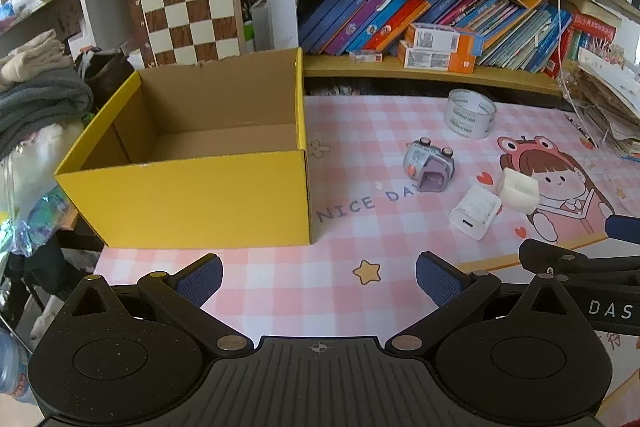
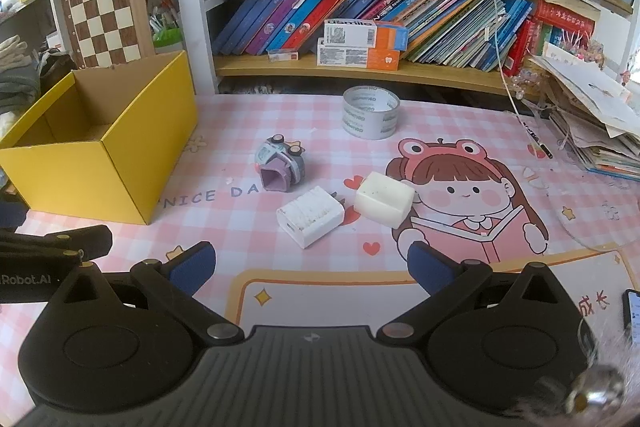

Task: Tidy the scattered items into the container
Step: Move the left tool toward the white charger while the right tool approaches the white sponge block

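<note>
Left gripper (image 1: pixel 318 277): fingers spread wide, holding nothing, low over the pink checked mat (image 1: pixel 280 291).
Right gripper (image 2: pixel 312 267): fingers also spread wide and holding nothing, just to the right of the left one.
Box (image 1: pixel 188 195): yellow cardboard, top open, straight ahead of the left gripper and to its left; nothing visible inside.
Charger (image 2: pixel 310 221): white, lying on the mat just ahead of the right gripper.
Foam block (image 2: pixel 384 205): white, just right of the charger, close but whether touching is unclear.
Toy car (image 2: pixel 280 167): beyond the charger, tipped over.
Tape roll (image 2: pixel 370 113): farthest ahead, near the bookshelf (image 2: pixel 360 71).
</note>
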### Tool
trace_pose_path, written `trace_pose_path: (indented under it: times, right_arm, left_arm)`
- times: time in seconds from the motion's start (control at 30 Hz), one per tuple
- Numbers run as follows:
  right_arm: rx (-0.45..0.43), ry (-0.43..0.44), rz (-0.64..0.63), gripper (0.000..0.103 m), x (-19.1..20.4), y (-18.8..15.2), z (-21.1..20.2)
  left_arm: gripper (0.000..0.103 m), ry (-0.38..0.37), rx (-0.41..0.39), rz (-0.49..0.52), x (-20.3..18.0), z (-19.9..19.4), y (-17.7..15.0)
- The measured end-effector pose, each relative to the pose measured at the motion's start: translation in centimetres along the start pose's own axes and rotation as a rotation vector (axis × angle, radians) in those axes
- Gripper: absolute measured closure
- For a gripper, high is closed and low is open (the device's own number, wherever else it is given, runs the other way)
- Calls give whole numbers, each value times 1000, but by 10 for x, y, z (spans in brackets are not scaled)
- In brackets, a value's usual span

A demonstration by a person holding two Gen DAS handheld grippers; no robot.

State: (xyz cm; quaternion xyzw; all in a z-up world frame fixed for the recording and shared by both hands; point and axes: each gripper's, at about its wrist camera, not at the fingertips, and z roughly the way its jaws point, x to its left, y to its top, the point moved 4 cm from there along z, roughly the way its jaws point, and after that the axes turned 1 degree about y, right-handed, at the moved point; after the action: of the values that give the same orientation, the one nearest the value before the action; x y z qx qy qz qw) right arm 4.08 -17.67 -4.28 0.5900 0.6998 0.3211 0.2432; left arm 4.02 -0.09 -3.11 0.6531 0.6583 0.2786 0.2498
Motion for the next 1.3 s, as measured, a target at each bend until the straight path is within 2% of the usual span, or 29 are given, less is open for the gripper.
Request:
trace_pose_path:
  times: [0.37, 0.73, 1.0, 1.3]
  right_arm:
    - [24, 21, 9, 0, -10, -4, 7]
    - [46, 48, 13, 0, -32, -8, 15]
    - [59, 112, -2, 1, -47, -10, 22]
    - [72, 157, -22, 19, -67, -13, 32]
  left_arm:
    - [0, -19, 100, -13, -10, 17, -10]
    - [1, -16, 113, -31, -30, 21, -13]
    - [1, -12, 107, -65, -42, 26, -13]
    - [0, 3, 79, -47, -62, 32, -10]
